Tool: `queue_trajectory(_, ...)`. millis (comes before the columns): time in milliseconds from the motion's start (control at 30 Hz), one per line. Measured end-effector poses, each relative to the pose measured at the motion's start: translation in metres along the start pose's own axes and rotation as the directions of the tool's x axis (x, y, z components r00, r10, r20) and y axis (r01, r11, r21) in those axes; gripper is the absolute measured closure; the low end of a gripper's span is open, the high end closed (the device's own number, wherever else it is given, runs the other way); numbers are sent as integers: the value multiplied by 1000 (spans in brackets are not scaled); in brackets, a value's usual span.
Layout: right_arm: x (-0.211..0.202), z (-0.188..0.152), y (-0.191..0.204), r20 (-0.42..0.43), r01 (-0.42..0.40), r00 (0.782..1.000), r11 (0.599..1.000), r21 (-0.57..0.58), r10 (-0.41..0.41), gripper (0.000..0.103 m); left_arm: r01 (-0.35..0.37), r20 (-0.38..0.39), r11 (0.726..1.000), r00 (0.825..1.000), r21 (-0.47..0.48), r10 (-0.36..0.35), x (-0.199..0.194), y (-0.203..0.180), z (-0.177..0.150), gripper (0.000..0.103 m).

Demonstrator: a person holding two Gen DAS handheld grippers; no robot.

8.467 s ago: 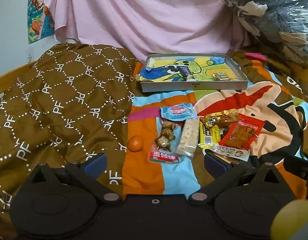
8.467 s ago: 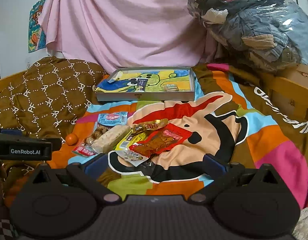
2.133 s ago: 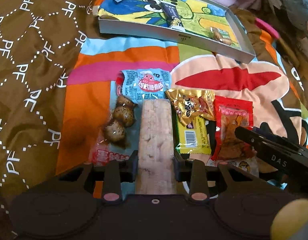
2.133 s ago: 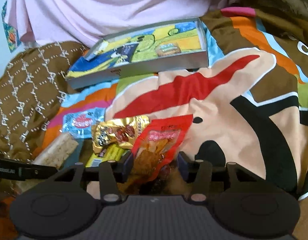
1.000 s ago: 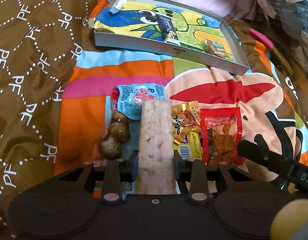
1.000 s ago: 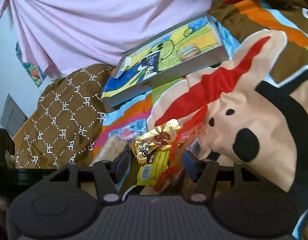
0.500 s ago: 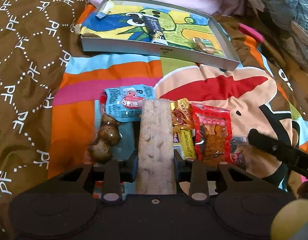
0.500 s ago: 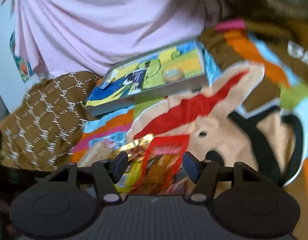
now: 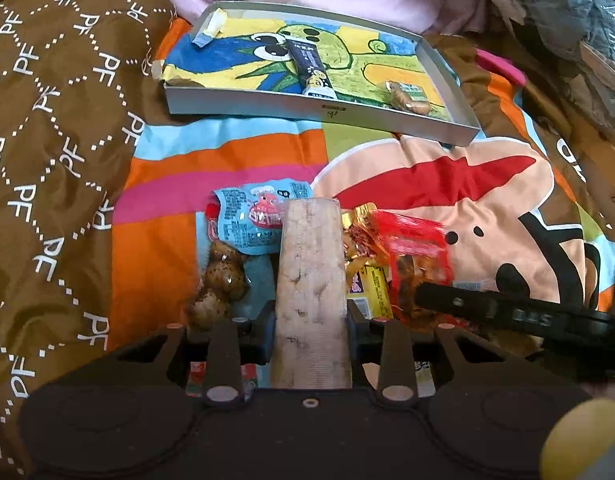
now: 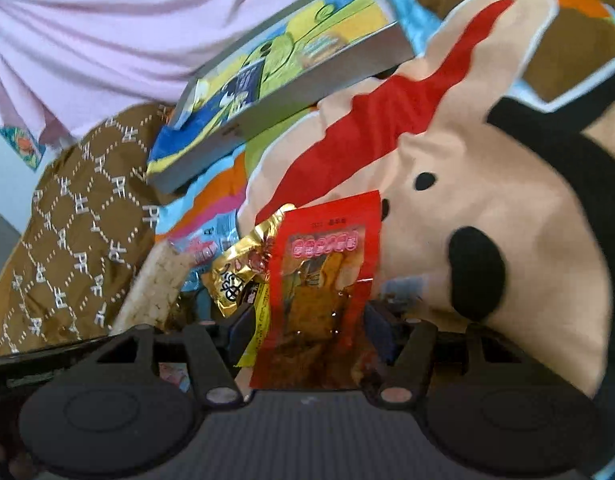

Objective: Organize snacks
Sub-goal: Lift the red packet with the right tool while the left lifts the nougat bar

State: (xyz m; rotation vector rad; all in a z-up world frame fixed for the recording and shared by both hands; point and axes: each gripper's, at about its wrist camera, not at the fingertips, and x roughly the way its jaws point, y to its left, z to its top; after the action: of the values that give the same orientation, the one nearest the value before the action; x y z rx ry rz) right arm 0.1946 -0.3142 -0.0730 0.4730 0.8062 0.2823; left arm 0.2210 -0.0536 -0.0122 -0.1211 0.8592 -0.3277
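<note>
On the brown quilt (image 9: 47, 152), white "PF" letters repeat throughout.

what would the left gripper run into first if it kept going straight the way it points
Probably the light blue snack packet: it lies just past the tip of the pale rice cracker bar that the left gripper holds. Depth is unclear; farther along lies only the colourful cartoon blanket.
</note>
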Motion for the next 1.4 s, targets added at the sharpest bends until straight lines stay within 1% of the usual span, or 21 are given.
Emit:
queue_trajectory(133,8,0,6,-4,-30,1000,999,-22,30,38,3,0,1000,1000,-3,-3,1,1,-1,68)
queue_trajectory(233,4,-3,16,-37,-6,999,997,-80,3,39,2,7,1000,1000,-4,-2,1,4,-1,68)
queue_trajectory(367,7,-14,38,-35,44,998,975,-218,-52,25,-5,2,1000,1000,-14,5,3,7,-3,68)
queue_trajectory(467,12,-24,55,-23,96,994,939,-329,-110,21,-6,5,1000,1000,-15,6,4,8,-4,68)
queue_trajectory(500,14,-27,59,-18,122,990,925,-361,-138,22,-6,4,1000,1000,-15,6,5,8,-5,68)
queue_trajectory(567,17,-33,66,1,182,980,892,-413,-199,32,-10,3,1000,1000,-15,10,6,7,-5,68)
queue_trajectory(600,18,-36,69,11,197,977,878,-436,-213,33,-14,4,1000,1000,-13,14,7,6,-5,68)
queue_trajectory(667,16,-40,72,24,213,974,864,-457,-227,38,-25,4,1000,1000,-5,25,7,4,-5,68)
queue_trajectory(700,15,-40,73,29,220,972,859,-462,-233,39,-34,3,999,999,-2,34,7,3,-4,68)
queue_trajectory(733,14,-42,74,33,227,970,853,-470,-240,44,-43,0,999,999,-2,43,6,2,-3,68)
queue_trajectory(767,11,-43,75,41,236,968,847,-477,-246,47,-43,2,999,999,-6,43,4,2,-2,68)
queue_trajectory(833,10,-44,79,46,243,966,840,-484,-253,49,-30,16,999,999,-17,30,1,2,1,68)
queue_trajectory(867,10,-46,81,53,248,965,828,-503,-257,50,-27,25,999,999,-21,28,0,1,3,68)
queue_trajectory(900,12,-49,85,68,262,961,800,-539,-269,50,-28,37,999,999,-28,29,0,1,5,68)
queue_trajectory(933,13,-52,90,91,281,955,769,-574,-281,52,-25,48,999,998,-37,27,0,0,7,68)
queue_trajectory(967,12,-57,95,123,304,949,729,-613,-291,58,-18,58,999,998,-48,21,0,-2,9,68)
queue_trajectory(1033,9,-65,104,179,344,935,663,-665,-306,59,-11,73,998,997,-63,15,-1,-4,13,68)
queue_trajectory(1100,6,-70,106,220,373,924,615,-695,-312,59,-6,81,998,997,-58,11,-2,-7,15,68)
queue_trajectory(1233,7,-68,104,239,397,914,597,-697,-328,59,-10,86,999,996,-49,14,-1,-11,19,68)
queue_trajectory(1333,4,-66,105,289,431,900,566,-703,-327,59,-20,96,999,995,-44,24,-1,-11,20,68)
queue_trajectory(1400,3,-64,104,314,448,892,557,-699,-324,59,-30,103,999,994,-46,34,-2,-11,23,68)
